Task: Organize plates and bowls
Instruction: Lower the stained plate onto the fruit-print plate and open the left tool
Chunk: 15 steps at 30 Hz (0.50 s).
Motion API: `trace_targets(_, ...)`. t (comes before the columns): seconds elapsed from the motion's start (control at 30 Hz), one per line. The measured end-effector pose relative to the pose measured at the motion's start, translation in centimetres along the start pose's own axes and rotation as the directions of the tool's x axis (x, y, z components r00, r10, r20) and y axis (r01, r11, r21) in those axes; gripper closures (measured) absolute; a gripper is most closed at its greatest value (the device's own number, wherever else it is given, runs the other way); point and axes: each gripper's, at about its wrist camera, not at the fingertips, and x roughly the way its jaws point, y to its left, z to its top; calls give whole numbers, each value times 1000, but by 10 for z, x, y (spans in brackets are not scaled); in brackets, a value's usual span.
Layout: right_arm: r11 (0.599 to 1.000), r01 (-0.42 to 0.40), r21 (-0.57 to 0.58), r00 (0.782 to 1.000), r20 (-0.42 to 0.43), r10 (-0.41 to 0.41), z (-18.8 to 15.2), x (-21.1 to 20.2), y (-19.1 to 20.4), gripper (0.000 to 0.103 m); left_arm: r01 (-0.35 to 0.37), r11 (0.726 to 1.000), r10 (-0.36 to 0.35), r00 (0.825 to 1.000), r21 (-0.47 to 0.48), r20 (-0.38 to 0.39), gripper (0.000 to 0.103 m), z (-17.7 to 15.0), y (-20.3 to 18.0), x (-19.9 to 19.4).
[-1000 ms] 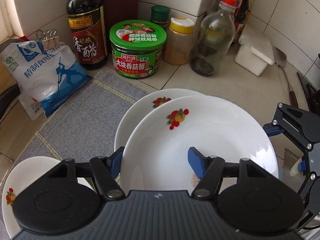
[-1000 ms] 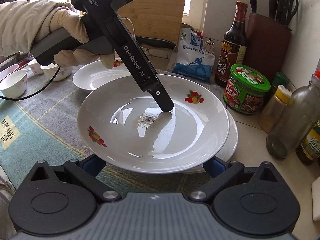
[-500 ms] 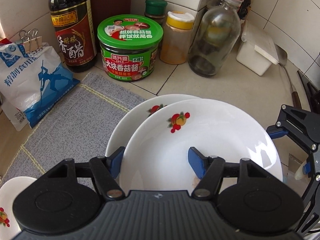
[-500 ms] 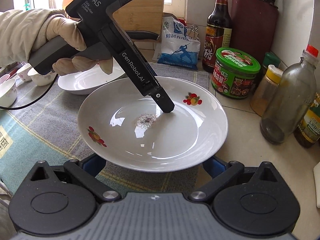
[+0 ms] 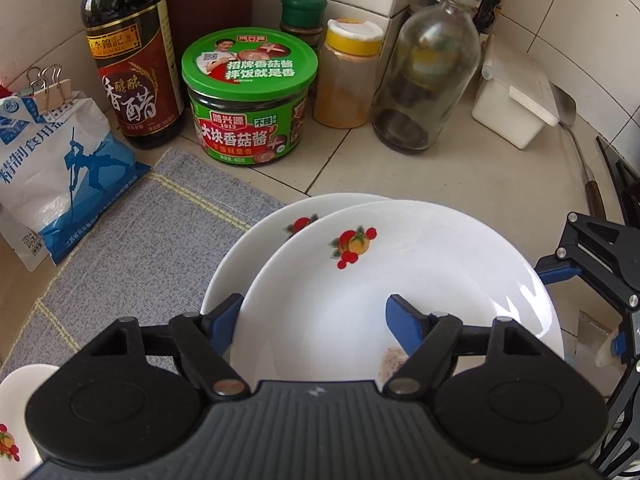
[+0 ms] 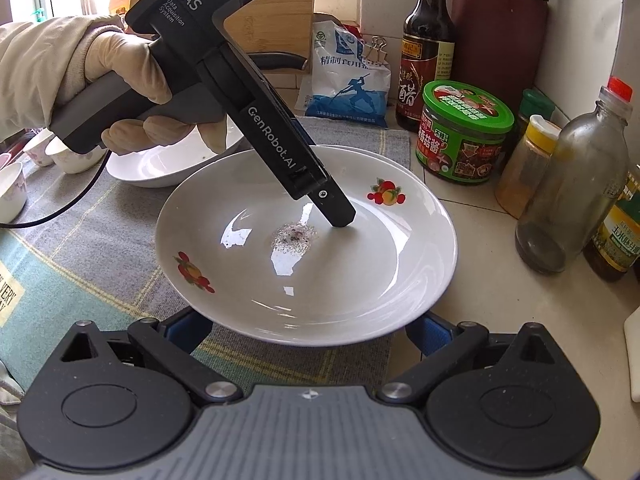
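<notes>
White plate between left hand-held gripper fingers.

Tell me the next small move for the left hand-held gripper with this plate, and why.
Probably shift the held plate slightly toward the lower plate and lower it: the left hand-held gripper clamps its rim, but it sits off-centre over that one.

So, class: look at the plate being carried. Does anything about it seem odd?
Yes. The upper plate has a patch of dark specks in its middle, so it looks unwashed. It also sits off-centre over the plate beneath.
</notes>
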Motion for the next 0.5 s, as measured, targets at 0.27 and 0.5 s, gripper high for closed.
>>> trace_targets(0.27,1000,-10,14,1000,16,10,-1,-2,-1,0,-43,999,43,999,18,7,25,0,-3,-7)
trace_targets(0.5,1000,-3,15,1000,23,2,0,-1,1,0,-79,997,78,996,13,33,20,-3,-3,-13)
